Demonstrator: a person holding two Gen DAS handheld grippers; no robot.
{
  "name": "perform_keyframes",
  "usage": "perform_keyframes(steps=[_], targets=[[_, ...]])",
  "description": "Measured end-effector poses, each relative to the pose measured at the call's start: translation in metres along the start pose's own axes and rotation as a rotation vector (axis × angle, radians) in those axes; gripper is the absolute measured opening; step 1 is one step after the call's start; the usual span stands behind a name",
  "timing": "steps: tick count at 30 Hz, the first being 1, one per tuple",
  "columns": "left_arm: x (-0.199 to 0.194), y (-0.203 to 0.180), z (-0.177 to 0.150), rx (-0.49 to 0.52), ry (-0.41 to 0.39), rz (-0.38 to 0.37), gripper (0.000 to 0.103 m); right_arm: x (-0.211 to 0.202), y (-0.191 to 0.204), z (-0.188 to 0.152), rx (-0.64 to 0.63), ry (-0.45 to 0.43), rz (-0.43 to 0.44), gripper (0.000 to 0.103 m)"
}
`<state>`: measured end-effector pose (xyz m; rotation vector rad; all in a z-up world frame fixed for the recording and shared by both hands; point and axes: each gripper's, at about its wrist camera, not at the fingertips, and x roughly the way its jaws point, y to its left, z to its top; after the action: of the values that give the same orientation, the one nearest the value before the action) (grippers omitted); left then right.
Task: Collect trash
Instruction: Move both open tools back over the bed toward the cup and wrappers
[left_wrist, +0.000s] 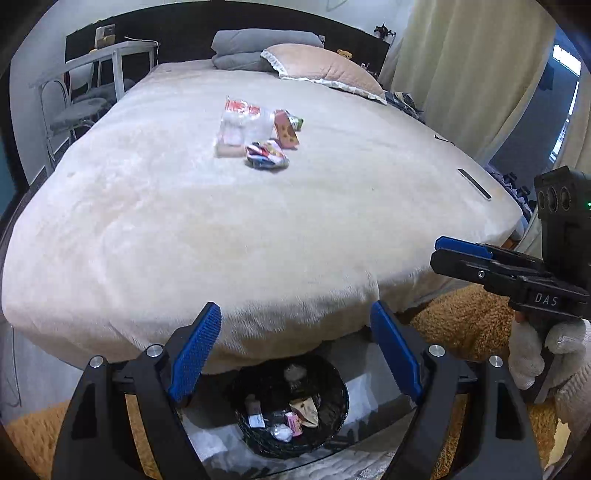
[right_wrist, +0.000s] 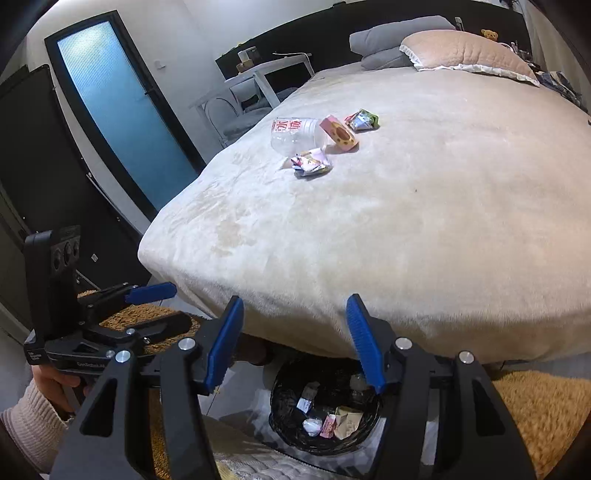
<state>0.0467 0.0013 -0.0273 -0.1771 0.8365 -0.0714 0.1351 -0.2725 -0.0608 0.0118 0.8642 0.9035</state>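
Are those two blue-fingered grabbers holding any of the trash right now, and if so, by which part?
No, nothing is held. The left gripper and the right gripper both have their jaws spread with empty space between, above the trash bin on the floor.

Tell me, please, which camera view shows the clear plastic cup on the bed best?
The right wrist view: the clear plastic cup lies on its side, sharp, with its red print showing. In the left wrist view the same cup is blurred and its shape is hard to read.
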Motion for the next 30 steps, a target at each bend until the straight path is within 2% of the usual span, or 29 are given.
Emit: perform_keyframes(steps=[5,9,19,22,24,30], targets=[[0.001,0.019,0.029,-0.004,-0.056,0.013,0.081,0.01,-0.003,0.041,-0.079,-0.003,-0.017,0.059],[0.01,0.034,0.048,-0.028,-0.061,0.014,0.081,0.024,-0.011,0.065,-0.1,0.004,-0.026,0.059],[0.022,0.053,0.091,-0.027,-0.102,0.008,0.081,0.078,-0.009,0.108,-0.145,0.036,-0.044,0.059],[0.023,0.064,0.1,-0.052,-0.11,-0.016,0.081,0.096,-0.009,0.118,-0.158,0.047,-0.048,0.059],[0.022,0.069,0.105,-0.07,-0.121,-0.051,0.081,0.108,-0.01,0.124,-0.156,0.056,-0.042,0.065],[0.021,0.084,0.116,-0.086,-0.142,-0.035,0.081,0.135,-0.005,0.138,-0.187,0.061,-0.064,0.07]])
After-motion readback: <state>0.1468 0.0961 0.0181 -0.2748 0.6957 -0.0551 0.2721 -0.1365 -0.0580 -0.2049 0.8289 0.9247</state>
